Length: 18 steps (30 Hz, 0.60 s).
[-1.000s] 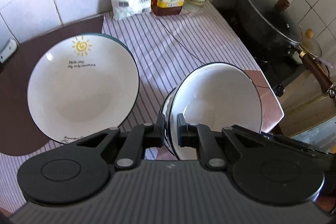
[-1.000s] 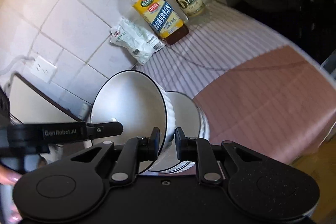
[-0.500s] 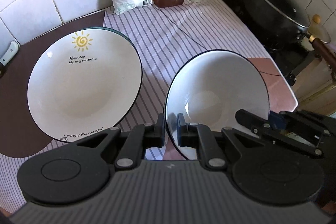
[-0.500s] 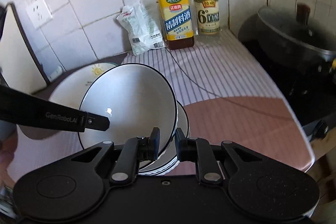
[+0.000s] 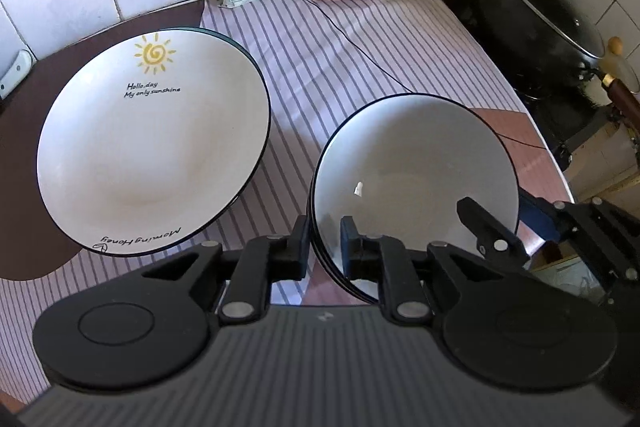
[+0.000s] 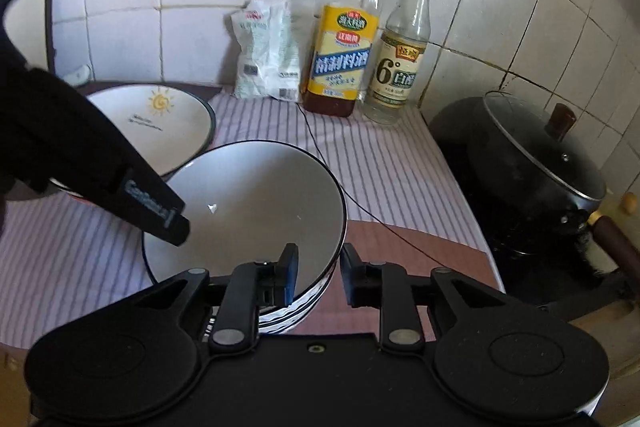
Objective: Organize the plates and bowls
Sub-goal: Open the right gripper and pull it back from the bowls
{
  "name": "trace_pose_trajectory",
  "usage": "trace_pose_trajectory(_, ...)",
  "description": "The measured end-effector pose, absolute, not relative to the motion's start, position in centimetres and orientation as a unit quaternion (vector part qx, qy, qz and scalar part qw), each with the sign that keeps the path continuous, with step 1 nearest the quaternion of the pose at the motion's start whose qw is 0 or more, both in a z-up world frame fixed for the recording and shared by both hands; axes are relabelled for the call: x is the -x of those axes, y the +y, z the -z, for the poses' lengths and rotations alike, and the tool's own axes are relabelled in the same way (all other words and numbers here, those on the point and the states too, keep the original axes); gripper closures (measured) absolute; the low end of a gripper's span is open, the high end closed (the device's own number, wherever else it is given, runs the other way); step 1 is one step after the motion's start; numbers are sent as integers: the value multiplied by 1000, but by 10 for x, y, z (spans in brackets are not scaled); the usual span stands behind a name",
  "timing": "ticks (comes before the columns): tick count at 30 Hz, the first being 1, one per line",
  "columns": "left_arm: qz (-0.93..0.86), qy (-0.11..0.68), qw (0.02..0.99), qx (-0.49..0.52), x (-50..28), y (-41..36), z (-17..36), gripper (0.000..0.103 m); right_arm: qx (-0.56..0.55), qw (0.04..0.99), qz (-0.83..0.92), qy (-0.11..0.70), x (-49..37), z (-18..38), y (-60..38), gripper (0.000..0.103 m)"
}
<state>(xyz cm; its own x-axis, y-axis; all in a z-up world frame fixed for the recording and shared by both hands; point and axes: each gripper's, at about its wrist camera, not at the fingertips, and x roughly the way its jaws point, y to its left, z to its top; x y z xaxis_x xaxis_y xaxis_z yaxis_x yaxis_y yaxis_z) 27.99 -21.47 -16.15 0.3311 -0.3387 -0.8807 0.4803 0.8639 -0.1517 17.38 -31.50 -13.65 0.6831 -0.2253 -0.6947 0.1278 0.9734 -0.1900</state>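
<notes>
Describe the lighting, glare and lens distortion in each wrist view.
Left wrist view: daylight falls evenly on the sun plate; a small bright glint sits inside the top bowl; the wall tiles bow from the fisheye. Right wrist view: dimmer, with dark vignetted corners; the same glint shows in the bowl; the tile lines curve strongly; the pot sits in shadow.

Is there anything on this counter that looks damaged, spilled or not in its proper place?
Nothing looks spilled or broken. One odd thing: a thin dark wire lies loose across the striped cloth, running from near the bottles and passing behind the stacked bowls. The sun plate lies flat, beside the bowls.
</notes>
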Motion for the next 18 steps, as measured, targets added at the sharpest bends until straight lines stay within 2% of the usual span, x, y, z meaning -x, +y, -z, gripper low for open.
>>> trace_pose_trajectory(3,254,525,810,-57,-279,-211,162,89,57,917,93,385,-171,136,-318,72)
trace_pose_trajectory(7,256,512,815,-87,-272,-211,166,69,-61,911,61,403,-166,124,-343,70)
trace_pose_trajectory(9,262,511,815,-86,-269,-210,167,68,-101,912,50,395,-160,117,-352,70)
trace_pose_trajectory(14,270,505,818,-54,-263,-199,156,65,-106,923,33,369,-139,100,-362,70)
trace_pose_trajectory(18,285,502,815,-42,-254,-190,141,65,-168,917,2,361,-122,89,-373,70)
